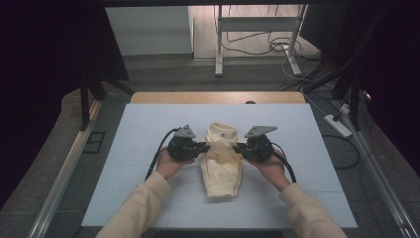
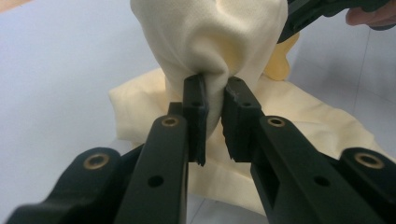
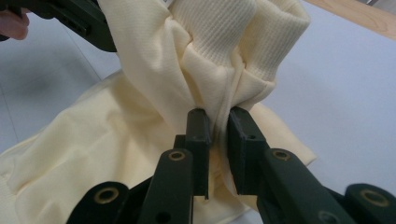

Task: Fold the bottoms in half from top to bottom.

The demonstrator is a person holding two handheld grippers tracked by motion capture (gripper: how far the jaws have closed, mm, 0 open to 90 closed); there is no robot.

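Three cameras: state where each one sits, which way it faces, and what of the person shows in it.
High view: above the near table edge, facing forward and down; both forearms, left gripper, right gripper.
Left gripper view: rides that gripper, facing along its jaws pinching the cream garment.
Right gripper view: rides that gripper, facing along its jaws pinching the ribbed cuff.
All share the garment; each gripper view catches the other gripper.

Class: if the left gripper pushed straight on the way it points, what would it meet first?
The cream garment its jaws already pinch; beyond that fold, probably the right gripper facing it, though depth is unclear.
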